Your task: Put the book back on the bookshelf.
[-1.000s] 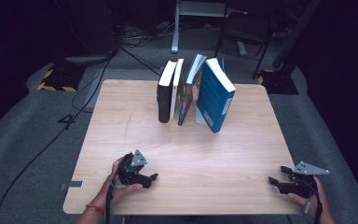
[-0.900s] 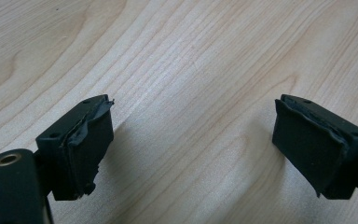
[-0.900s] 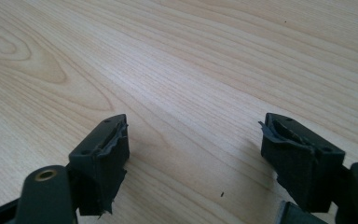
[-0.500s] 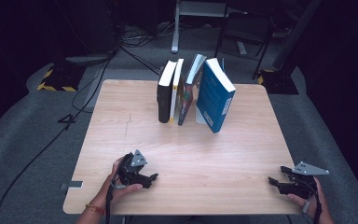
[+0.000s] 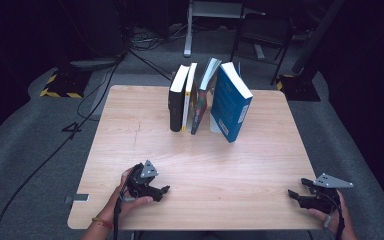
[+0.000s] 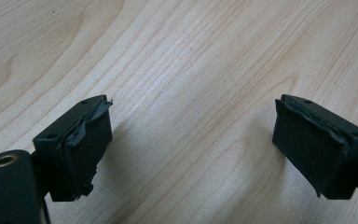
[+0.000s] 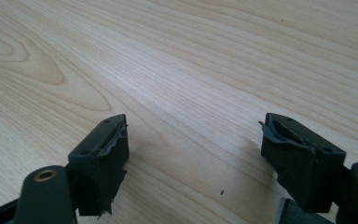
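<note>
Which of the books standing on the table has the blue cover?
The large book at the right end of the row, leaning left. The others beside it are a black-spined one, a thin yellow-edged one and a dark slanted one.

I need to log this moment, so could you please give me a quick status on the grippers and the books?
Left gripper, right gripper: jaws open, empty, low over the near table edge. Row of upright books at the far side, untouched. Bare light wooden table between.
</note>
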